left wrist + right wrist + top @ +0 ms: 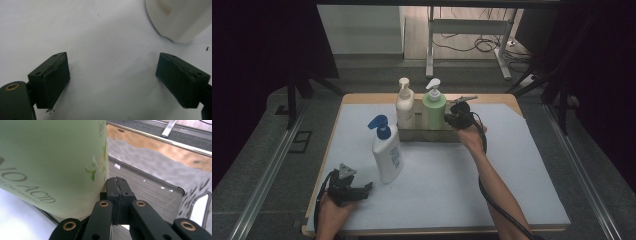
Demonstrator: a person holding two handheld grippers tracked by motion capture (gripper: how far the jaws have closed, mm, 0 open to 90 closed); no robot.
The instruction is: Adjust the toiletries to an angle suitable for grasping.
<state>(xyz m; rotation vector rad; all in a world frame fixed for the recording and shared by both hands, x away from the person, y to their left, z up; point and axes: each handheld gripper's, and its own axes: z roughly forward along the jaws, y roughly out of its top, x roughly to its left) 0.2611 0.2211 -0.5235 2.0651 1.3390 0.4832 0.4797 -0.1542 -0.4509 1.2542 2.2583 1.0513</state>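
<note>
A white mat [512,165] covers a wooden table [362,98]. At the far middle of the mat sits a shallow metal tray [412,134]. Two pump bottles stand upright in it, long axes vertical: a cream bottle [405,107] on the left and a green bottle [433,107] on the right, close together. The cream bottle's pump nozzle points toward the far side; the green one's nozzle points right.

Nearer and to the left, outside the tray, a white bottle with a blue pump [386,152] stands upright on the mat, its nozzle pointing left.

The right gripper [455,119] is at the tray's right end, just beside the green bottle. In the right gripper view its jaws are pressed together with nothing between them, and the green bottle [50,162] rises immediately to their left above the tray floor [150,190].

The left gripper [362,190] rests low at the near left of the mat, pointing right, jaws spread wide and empty. The white bottle's base [180,20] lies just beyond it.
</note>
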